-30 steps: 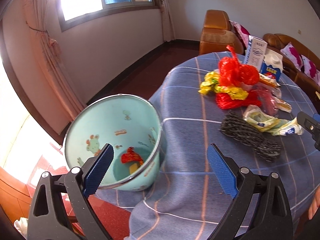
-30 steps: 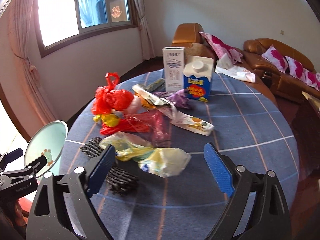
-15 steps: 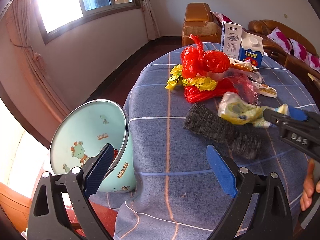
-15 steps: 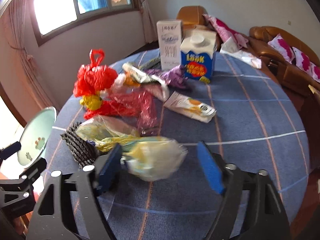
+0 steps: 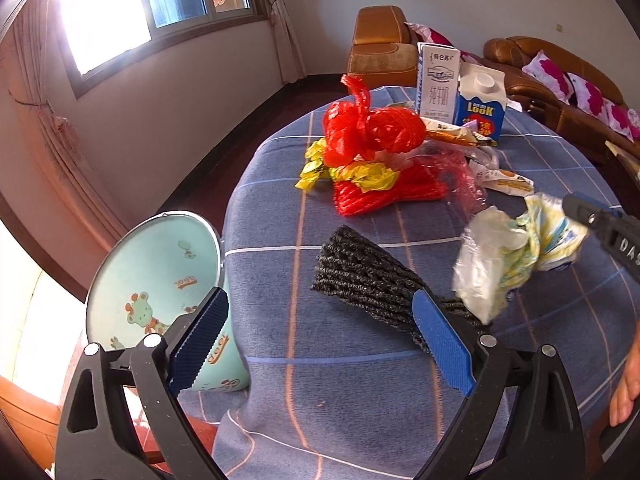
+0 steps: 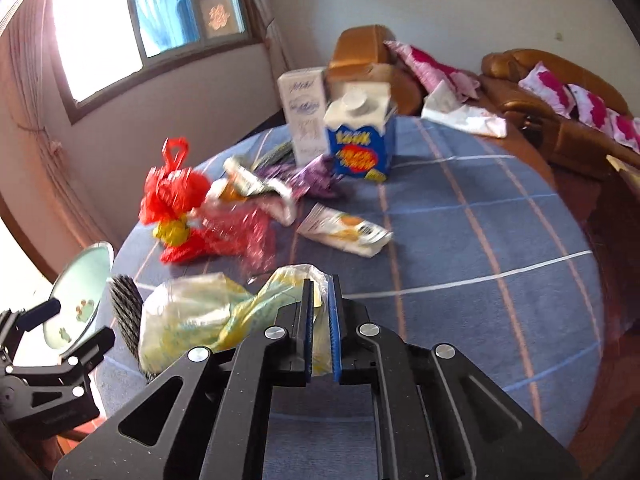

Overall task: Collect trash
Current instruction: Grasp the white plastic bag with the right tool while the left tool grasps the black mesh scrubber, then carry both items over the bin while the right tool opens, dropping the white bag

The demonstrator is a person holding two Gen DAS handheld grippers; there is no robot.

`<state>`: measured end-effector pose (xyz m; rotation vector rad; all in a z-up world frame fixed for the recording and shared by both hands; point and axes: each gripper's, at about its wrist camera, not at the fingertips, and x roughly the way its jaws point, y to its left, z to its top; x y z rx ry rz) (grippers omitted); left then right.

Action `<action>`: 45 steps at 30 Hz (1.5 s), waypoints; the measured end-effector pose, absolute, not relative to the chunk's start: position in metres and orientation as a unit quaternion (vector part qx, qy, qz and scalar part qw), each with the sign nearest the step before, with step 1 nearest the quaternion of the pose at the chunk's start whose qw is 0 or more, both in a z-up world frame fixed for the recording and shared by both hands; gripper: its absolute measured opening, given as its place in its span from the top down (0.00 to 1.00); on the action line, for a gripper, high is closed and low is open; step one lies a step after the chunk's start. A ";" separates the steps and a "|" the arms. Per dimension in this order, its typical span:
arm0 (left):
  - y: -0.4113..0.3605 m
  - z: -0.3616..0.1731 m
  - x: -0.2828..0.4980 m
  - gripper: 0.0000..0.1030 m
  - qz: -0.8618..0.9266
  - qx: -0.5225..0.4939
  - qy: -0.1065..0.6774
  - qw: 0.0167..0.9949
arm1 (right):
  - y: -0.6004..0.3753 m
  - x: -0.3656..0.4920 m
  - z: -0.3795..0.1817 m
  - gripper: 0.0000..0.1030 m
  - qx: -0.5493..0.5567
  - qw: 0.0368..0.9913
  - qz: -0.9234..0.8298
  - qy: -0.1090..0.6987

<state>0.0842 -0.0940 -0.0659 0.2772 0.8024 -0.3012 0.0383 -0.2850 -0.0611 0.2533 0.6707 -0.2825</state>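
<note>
My right gripper (image 6: 320,292) is shut on a crumpled yellow-white plastic bag (image 6: 200,316) and holds it off the blue checked tablecloth (image 6: 460,240); the bag also hangs at the right of the left wrist view (image 5: 504,256). My left gripper (image 5: 320,320) is open and empty, low at the table's near edge, with a black knitted bundle (image 5: 368,276) between its fingers. A mint enamel bin (image 5: 152,280) with cartoon animals leans at the table's left edge; it also shows in the right wrist view (image 6: 80,296).
A red plastic bag (image 5: 368,128) lies on red and yellow wrappers (image 5: 376,184). Two milk cartons (image 5: 460,96) stand at the far side. A white snack wrapper (image 6: 344,232) and a purple wrapper (image 6: 312,176) lie mid-table. A brown sofa (image 6: 560,112) is behind.
My right gripper closed on the yellow-white bag and lifted it off the cloth. My left gripper swung right, so the bin slid left in its view and the black bundle came nearer.
</note>
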 end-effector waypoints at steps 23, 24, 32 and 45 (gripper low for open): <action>-0.172 -0.102 0.097 0.66 -0.198 0.093 0.464 0.858 | -0.334 0.006 -0.054 0.97 0.151 0.922 -0.200 0.296; -0.172 -0.102 0.097 0.68 -0.199 0.096 0.462 0.859 | -0.333 0.006 -0.054 0.97 0.151 0.922 -0.200 0.296; -0.151 -0.082 0.093 0.76 -0.207 0.087 0.433 0.873 | -0.319 0.012 -0.045 0.97 0.136 0.927 -0.196 0.291; -0.077 -0.042 0.083 0.77 -0.177 0.085 0.375 0.906 | -0.261 0.036 -0.006 0.97 0.092 0.949 -0.145 0.264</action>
